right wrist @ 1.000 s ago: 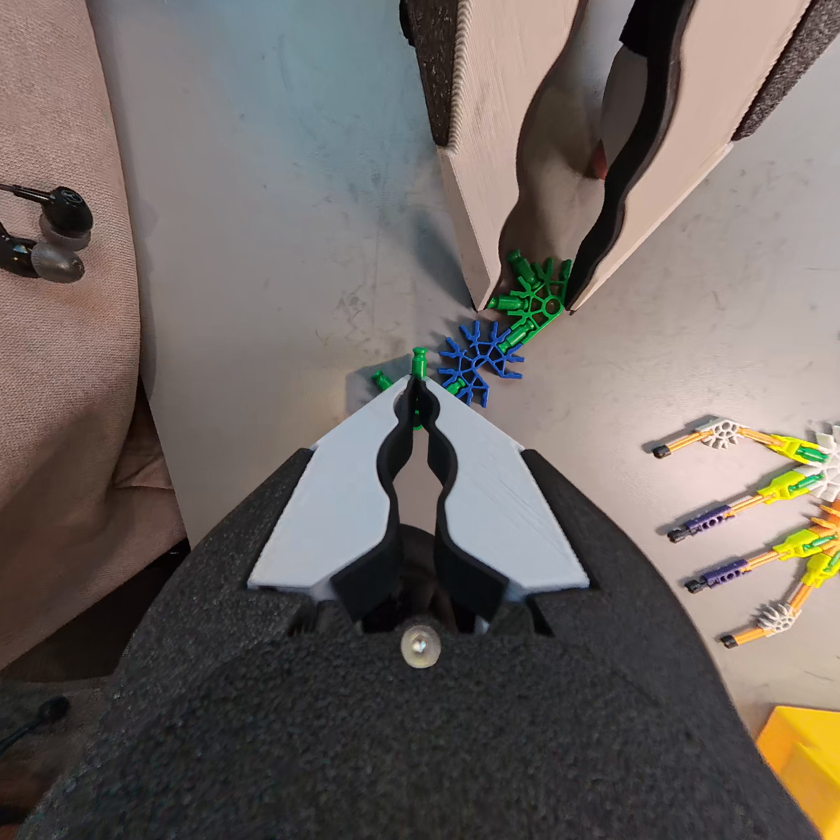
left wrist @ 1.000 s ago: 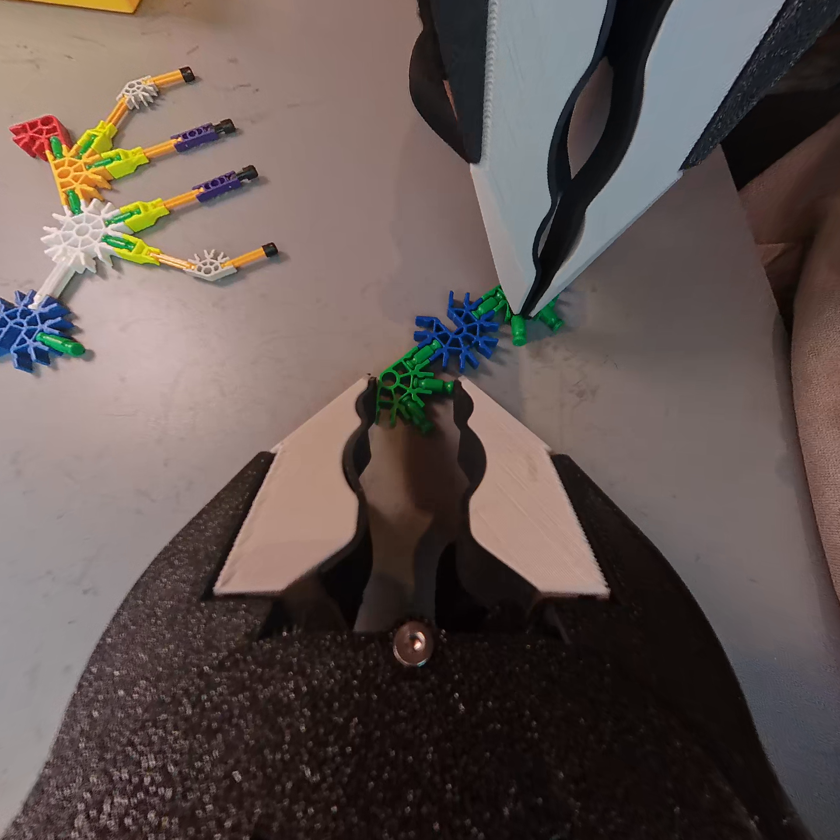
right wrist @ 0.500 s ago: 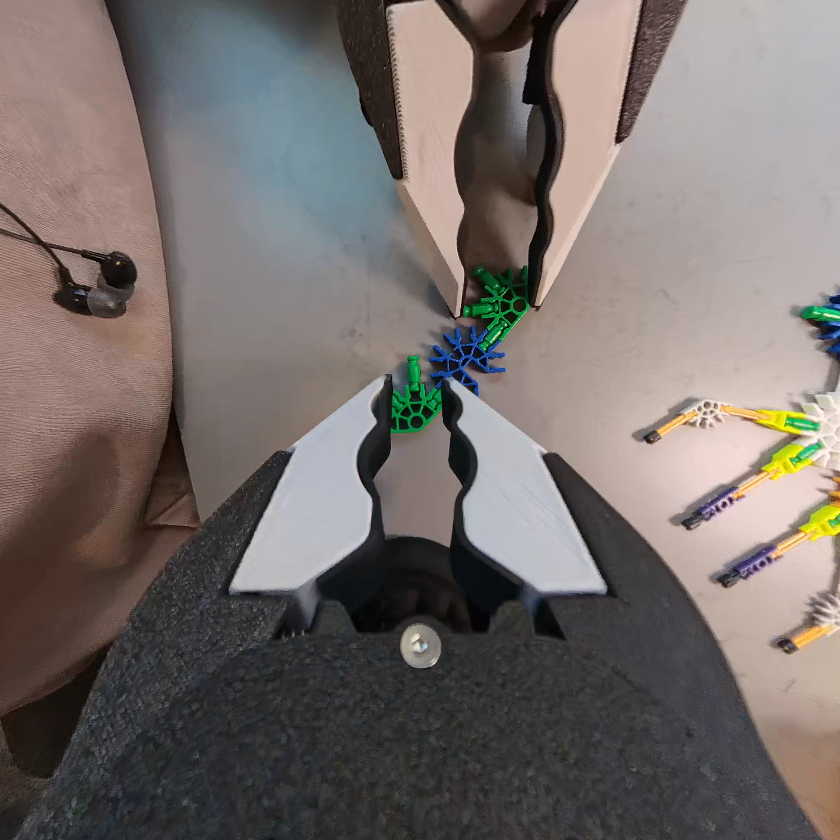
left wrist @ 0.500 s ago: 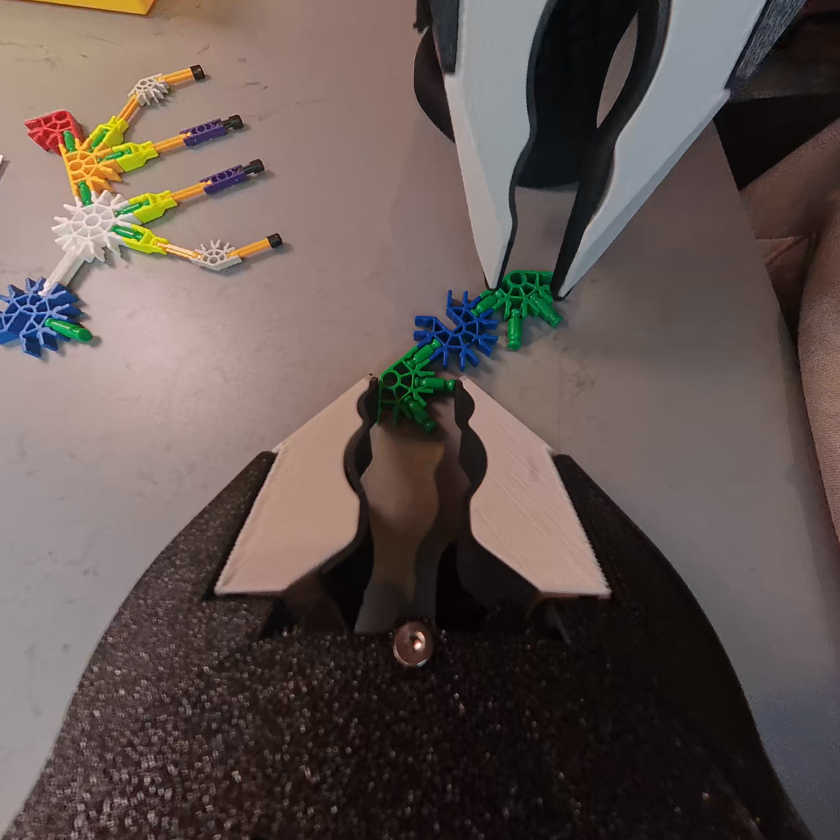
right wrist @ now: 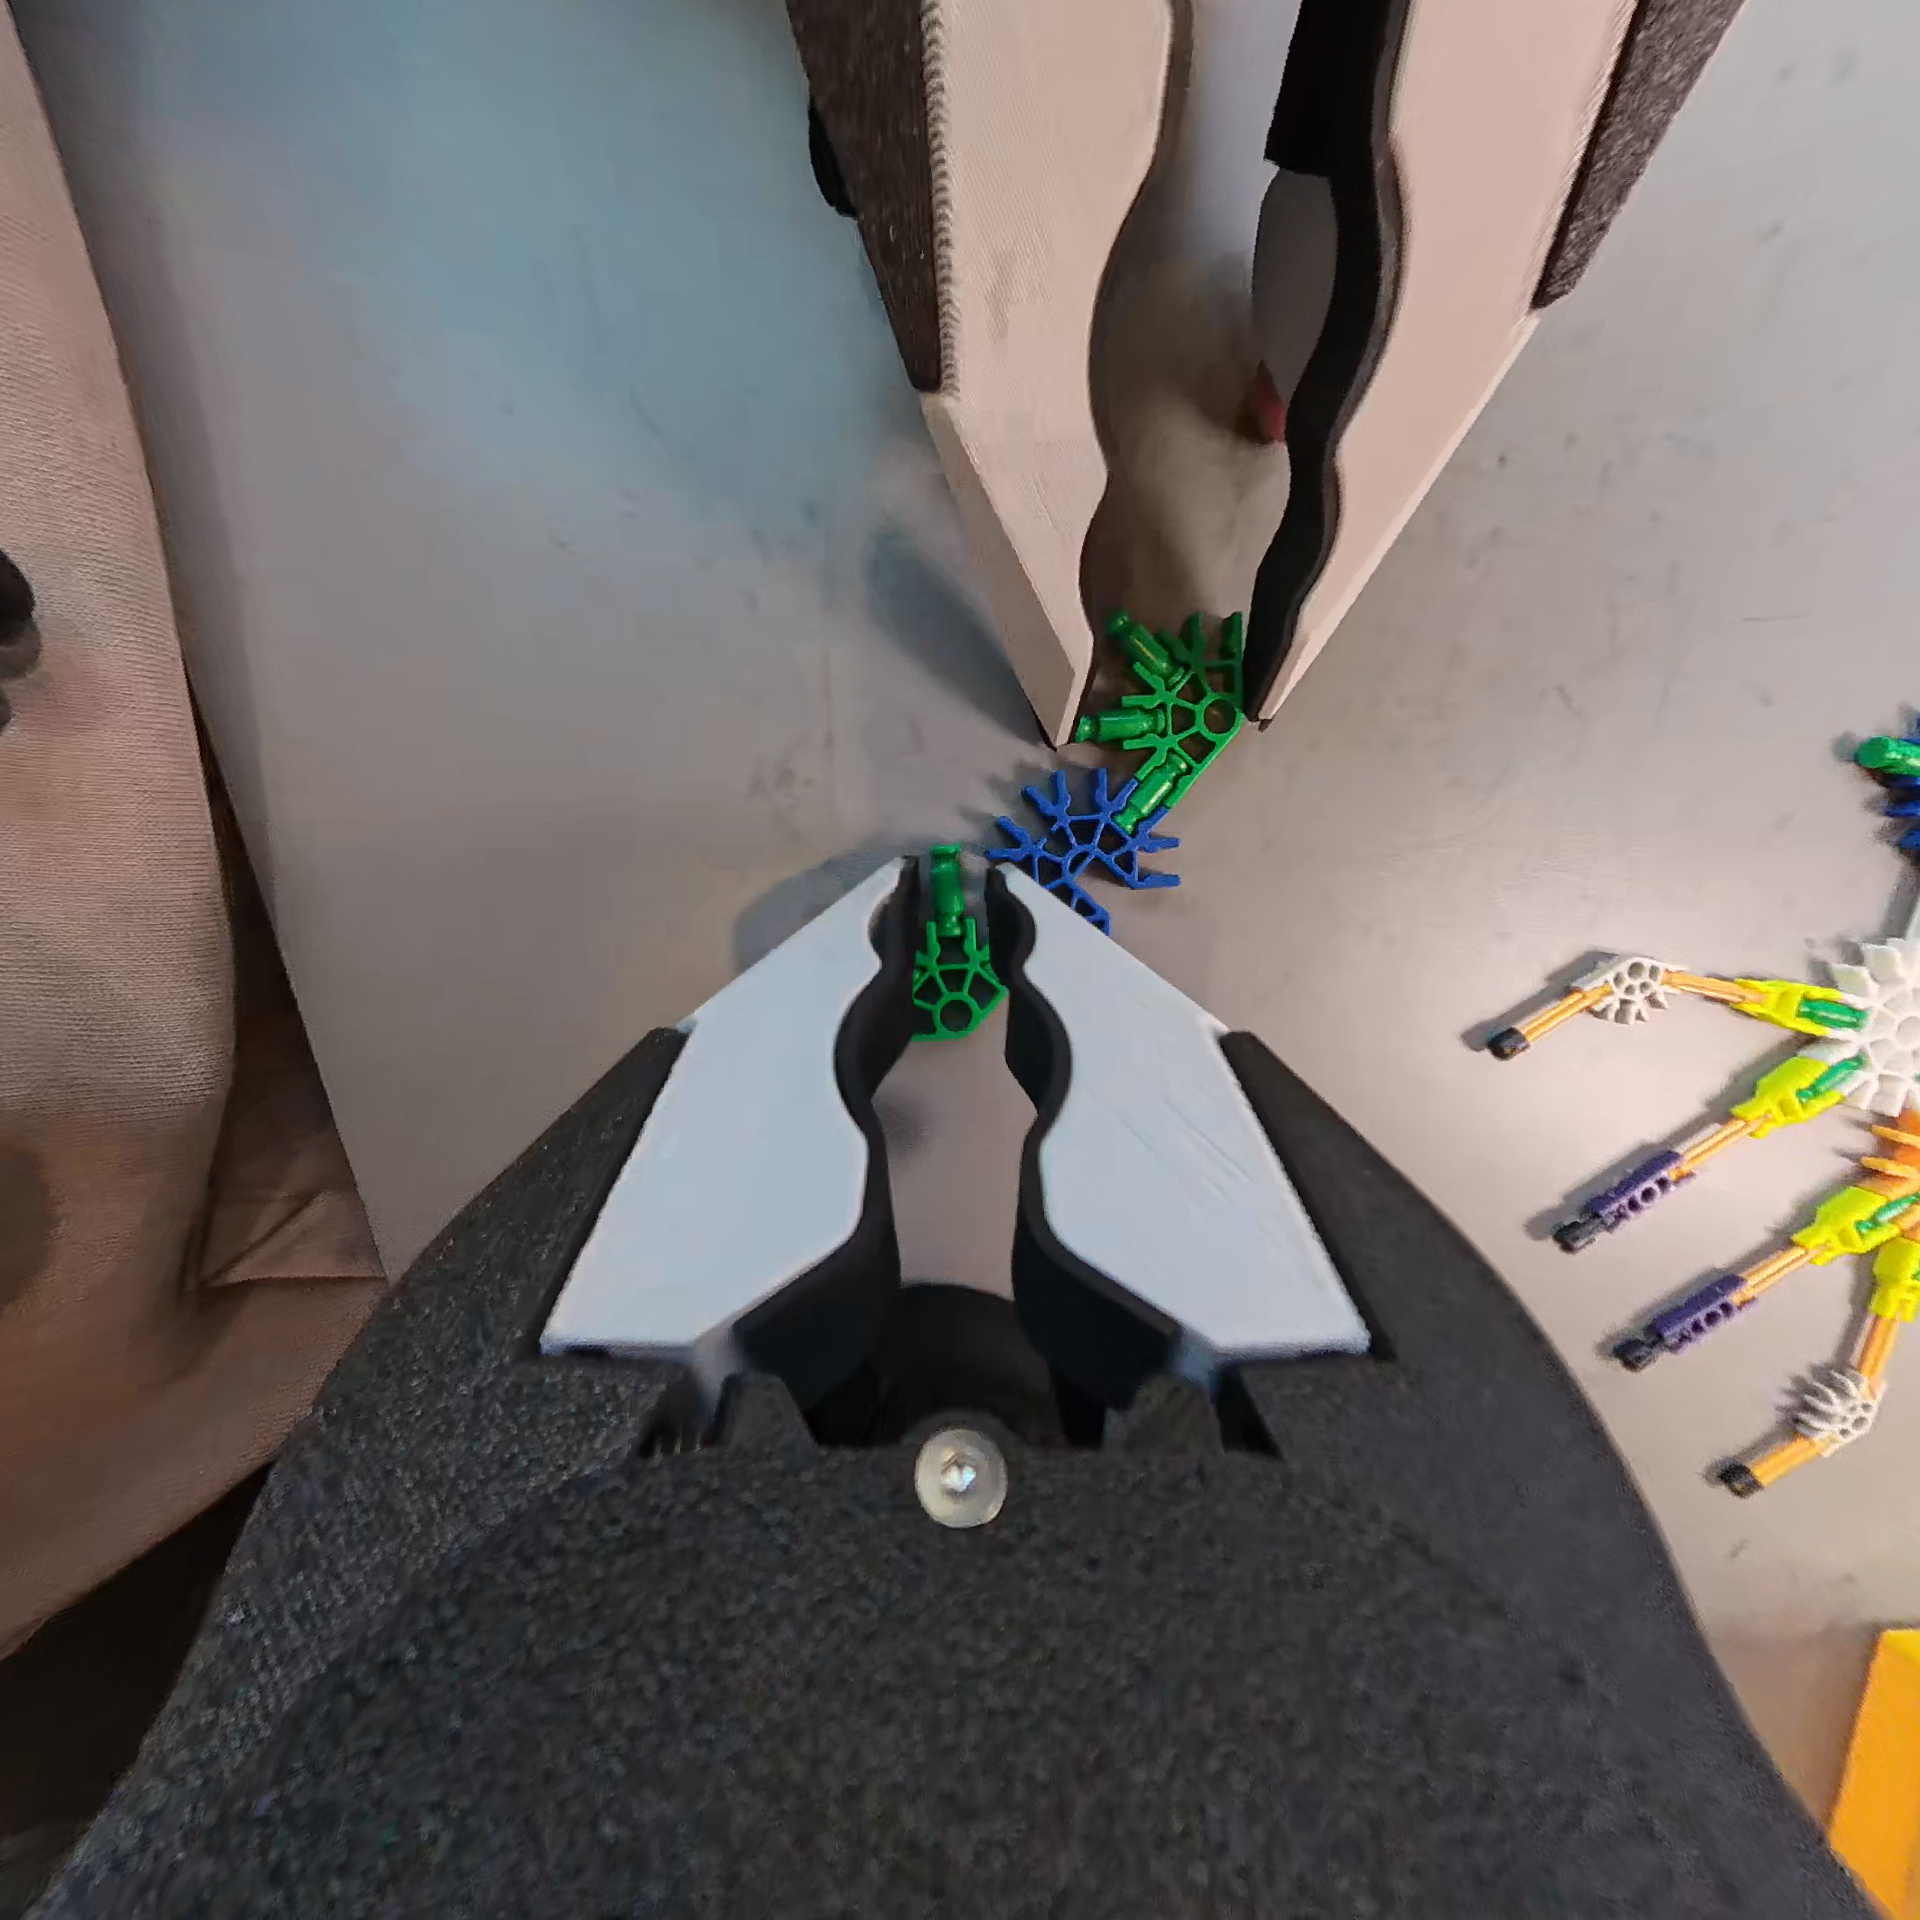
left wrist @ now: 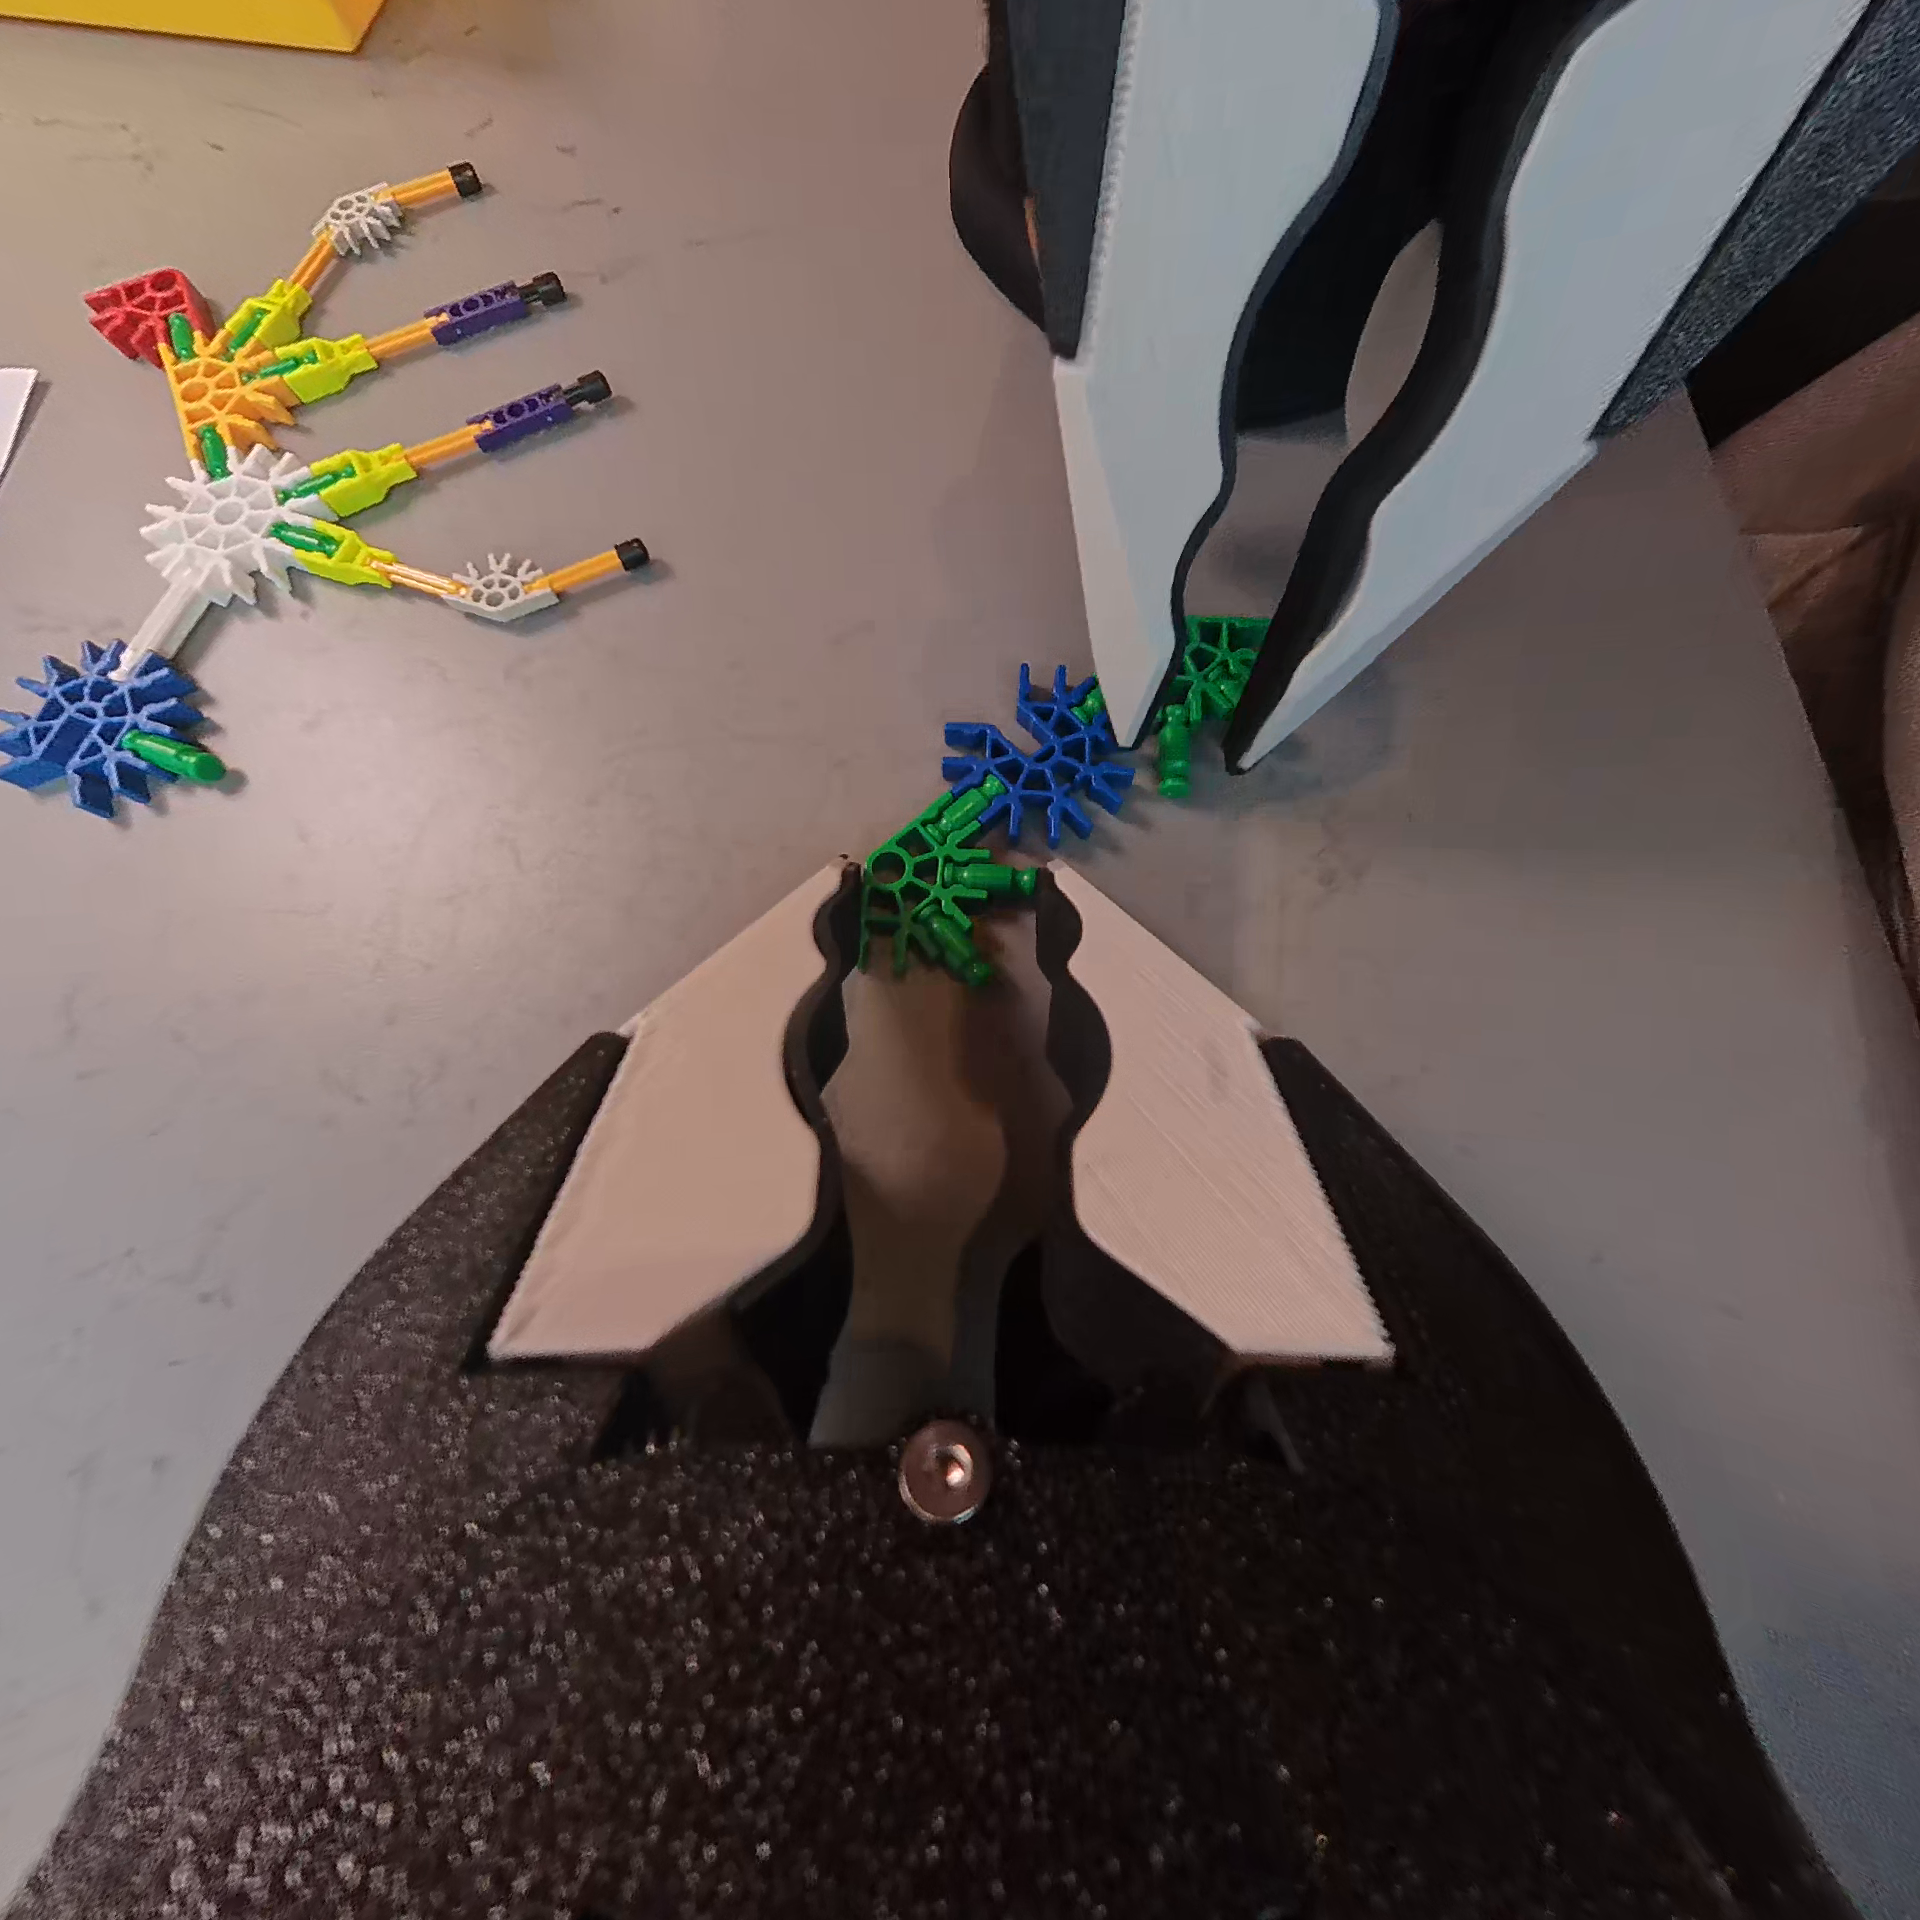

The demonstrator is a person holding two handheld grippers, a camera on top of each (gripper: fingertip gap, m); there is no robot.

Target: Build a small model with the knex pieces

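Between the left gripper's half-open jaws lies one green connector of a small chain flat on the table — straddled, not clearly pinched. From the right wrist view, the right gripper brackets the opposite green end, jaws narrowly parted — gripped or not, I cannot tell.
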